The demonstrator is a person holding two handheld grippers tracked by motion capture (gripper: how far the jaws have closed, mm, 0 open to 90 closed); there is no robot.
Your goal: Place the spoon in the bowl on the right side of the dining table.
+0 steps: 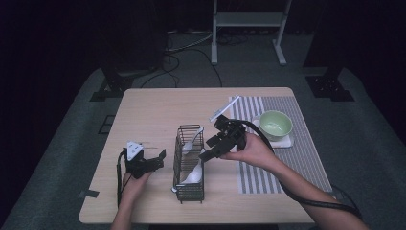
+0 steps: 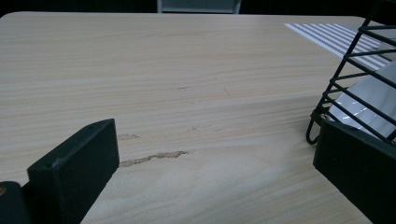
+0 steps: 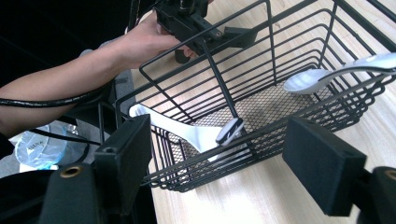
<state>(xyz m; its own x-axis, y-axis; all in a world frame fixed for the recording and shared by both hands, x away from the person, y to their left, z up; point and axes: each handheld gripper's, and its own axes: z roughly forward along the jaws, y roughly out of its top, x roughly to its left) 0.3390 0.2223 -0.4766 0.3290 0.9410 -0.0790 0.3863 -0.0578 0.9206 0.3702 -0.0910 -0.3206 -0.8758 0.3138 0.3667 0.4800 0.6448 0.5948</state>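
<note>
Right gripper (image 3: 212, 163), jaws apart and empty, hovered beside basket (image 1: 189, 191) holding two spoons (image 3: 187, 130); left gripper (image 1: 152, 163) open alongside; next move likely a spoon pick-up.

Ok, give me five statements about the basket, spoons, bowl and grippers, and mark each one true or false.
1. The black wire basket holds white spoons. True.
2. The green bowl sits inside the basket. False: it stands on the striped mat, right of the basket.
3. The left gripper is clamped on a spoon. False: its jaws stand open, holding nothing.
4. The right gripper is open beside the basket. True.
5. The basket lies tipped on its side. False: it stands upright on the table.
</note>
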